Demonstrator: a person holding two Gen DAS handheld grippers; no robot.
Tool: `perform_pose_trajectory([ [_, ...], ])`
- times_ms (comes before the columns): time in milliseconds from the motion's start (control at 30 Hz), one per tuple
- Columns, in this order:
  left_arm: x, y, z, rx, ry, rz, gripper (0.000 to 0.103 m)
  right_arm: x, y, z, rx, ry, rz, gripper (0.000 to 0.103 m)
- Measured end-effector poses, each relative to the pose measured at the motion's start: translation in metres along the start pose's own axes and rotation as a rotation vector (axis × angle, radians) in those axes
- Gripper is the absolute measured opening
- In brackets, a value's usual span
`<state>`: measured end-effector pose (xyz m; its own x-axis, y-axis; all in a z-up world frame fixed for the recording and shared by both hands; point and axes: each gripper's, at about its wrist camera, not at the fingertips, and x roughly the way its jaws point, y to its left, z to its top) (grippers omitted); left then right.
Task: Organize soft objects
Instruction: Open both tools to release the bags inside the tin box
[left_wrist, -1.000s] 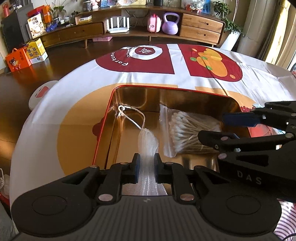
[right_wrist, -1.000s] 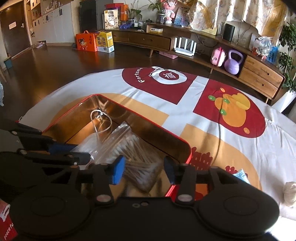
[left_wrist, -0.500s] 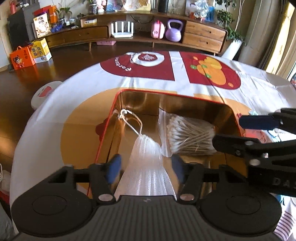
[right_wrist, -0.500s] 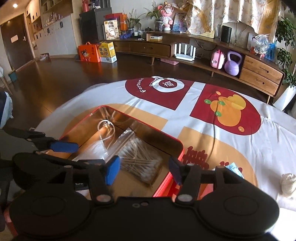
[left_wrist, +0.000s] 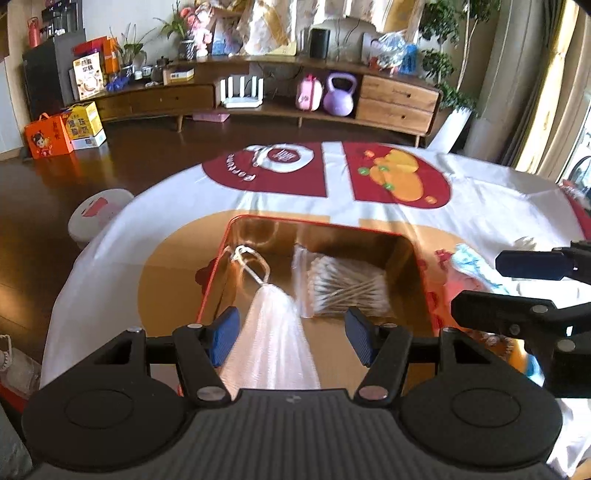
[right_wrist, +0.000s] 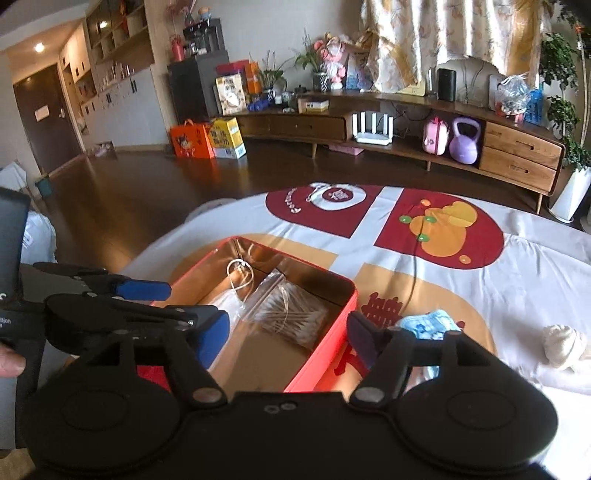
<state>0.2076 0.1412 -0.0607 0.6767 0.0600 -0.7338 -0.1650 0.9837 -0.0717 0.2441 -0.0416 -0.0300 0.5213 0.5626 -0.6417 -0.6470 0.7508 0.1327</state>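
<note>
A red tin box (left_wrist: 421, 266) with a gold inside sits on the table; it also shows in the right wrist view (right_wrist: 332, 332). In it lie a white mesh pouch (left_wrist: 271, 339) with a cord loop and a clear bag of cotton swabs (left_wrist: 343, 284). My left gripper (left_wrist: 291, 339) is open above the pouch, touching nothing. My right gripper (right_wrist: 284, 338) is open and empty over the box's near right edge. A blue face mask (right_wrist: 428, 325) and a cream plush toy (right_wrist: 563, 345) lie on the cloth to the right of the box.
The round table wears a white cloth (right_wrist: 480, 288) with red and orange prints. A thin cable (right_wrist: 415, 266) runs across the cloth toward the box. A white stool (left_wrist: 96, 214) stands left of the table. A wooden sideboard (right_wrist: 406, 136) lines the far wall.
My left gripper opened and let go of the mesh pouch, which now lies in the box. Both grippers pulled back and rose from the box.
</note>
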Motion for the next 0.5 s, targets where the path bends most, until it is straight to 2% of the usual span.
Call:
perform_pose_trajectory([
  [433, -0.058, -0.041, -0.009, 0.046, -0.108, -0.029, 0.063, -0.069, -0.017, -0.026, 0.071, -0.093, 0.002, 0.084],
  [500, -0.065, -0.048, -0.012, 0.050, -0.119, -0.040, 0.067, -0.080, -0.021, -0.034, 0.080, -0.107, 0.003, 0.087],
])
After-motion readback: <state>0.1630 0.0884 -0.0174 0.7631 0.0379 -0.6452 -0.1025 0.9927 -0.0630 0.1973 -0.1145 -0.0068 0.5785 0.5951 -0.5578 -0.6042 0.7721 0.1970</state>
